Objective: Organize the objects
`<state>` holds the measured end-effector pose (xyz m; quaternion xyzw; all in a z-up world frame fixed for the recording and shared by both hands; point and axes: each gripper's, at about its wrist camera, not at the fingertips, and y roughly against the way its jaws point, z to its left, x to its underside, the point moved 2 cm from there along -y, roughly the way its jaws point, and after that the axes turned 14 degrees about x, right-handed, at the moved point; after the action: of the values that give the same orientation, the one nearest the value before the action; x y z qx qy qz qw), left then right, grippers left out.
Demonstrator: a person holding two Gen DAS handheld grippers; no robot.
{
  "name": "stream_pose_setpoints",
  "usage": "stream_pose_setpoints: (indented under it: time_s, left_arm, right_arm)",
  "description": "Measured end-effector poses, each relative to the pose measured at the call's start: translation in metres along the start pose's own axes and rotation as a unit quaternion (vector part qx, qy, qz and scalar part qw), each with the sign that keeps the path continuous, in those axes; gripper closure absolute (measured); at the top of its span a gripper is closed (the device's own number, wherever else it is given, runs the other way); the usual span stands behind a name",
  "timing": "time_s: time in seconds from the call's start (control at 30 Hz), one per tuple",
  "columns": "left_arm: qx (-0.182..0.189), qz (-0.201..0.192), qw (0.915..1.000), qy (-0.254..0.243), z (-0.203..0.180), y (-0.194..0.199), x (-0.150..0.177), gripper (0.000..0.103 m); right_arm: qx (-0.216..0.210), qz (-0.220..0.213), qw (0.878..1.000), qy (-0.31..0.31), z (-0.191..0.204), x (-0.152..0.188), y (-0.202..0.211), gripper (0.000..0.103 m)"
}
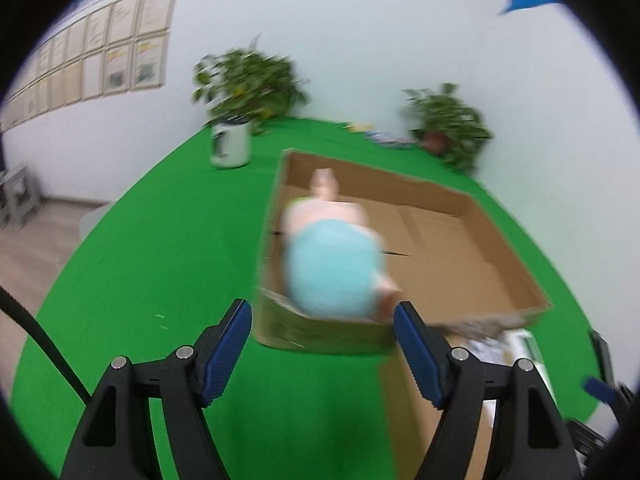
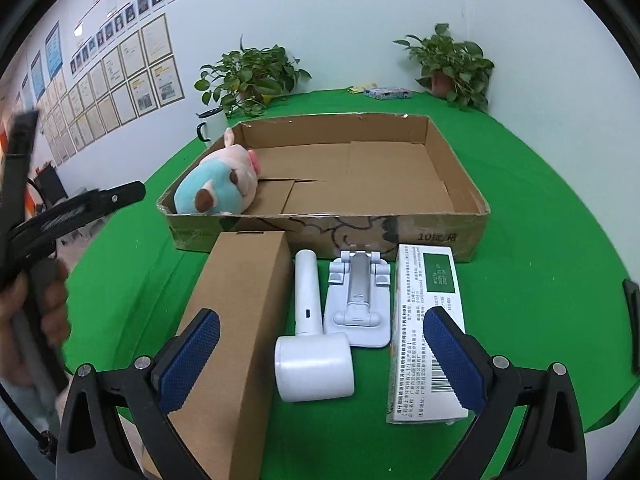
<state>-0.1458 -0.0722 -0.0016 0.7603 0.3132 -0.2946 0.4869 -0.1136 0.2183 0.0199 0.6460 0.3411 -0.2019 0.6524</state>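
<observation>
Right wrist view showed your right gripper [image 2: 322, 354] standing wide with nothing between its blue pads [image 2: 192, 354], hanging above the row of things on the green table [image 2: 532, 216]. Nearest, under that gripper, lay a white handheld device [image 2: 314, 364] with its handle pointing toward the tray; a long brown carton [image 2: 236, 304] lay just to its left, and a white and green packet [image 2: 430, 332] to its right. Between the device and the packet sat a white folding stand [image 2: 358, 300], flat on the cloth. Past these, the cardboard tray [image 2: 360, 232] stood open, and a plush pig [image 2: 218, 186] in pink and pale blue lay inside its near left corner, against the left wall. At the left edge of this view your left gripper [image 2: 92, 204] showed side on in a hand [image 2: 48, 300], beside the tray. From the left wrist view, that gripper [image 1: 322, 342] was spread wide and empty over the tray's near wall [image 1: 320, 334], the plush pig [image 1: 332, 264] blurred beyond its tips, not touched by the pads. Farther back stood a white mug [image 2: 212, 126], two potted plants [image 2: 250, 78] [image 2: 452, 64], and a small patterned box [image 2: 386, 92] by the wall.
</observation>
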Motion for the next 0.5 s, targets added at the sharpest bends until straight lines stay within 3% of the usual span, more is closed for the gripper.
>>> stream_pose_setpoints:
  time_s: [0.13, 0.27, 0.33, 0.5]
  left_arm:
    - [0.01, 0.02, 0.9997, 0.004, 0.02, -0.021, -0.023, 0.032]
    - [-0.048, 0.053, 0.9939, -0.083, -0.001, -0.059, -0.04, 0.03]
    - [-0.069, 0.098, 0.9863, -0.113, -0.01, -0.091, -0.045, 0.03]
    - [-0.02, 0.132, 0.9837, -0.12, -0.025, -0.118, -0.051, 0.027]
  right_arm:
    - [0.001, 0.01, 1.0, -0.008, -0.007, 0.005, -0.003, 0.001]
    - [-0.008, 0.032, 0.999, 0.0, -0.002, 0.013, -0.011, 0.001]
    - [-0.011, 0.04, 0.999, 0.003, 0.0, 0.016, -0.014, 0.001]
    - [-0.017, 0.048, 0.999, 0.004, 0.002, 0.017, -0.021, 0.001]
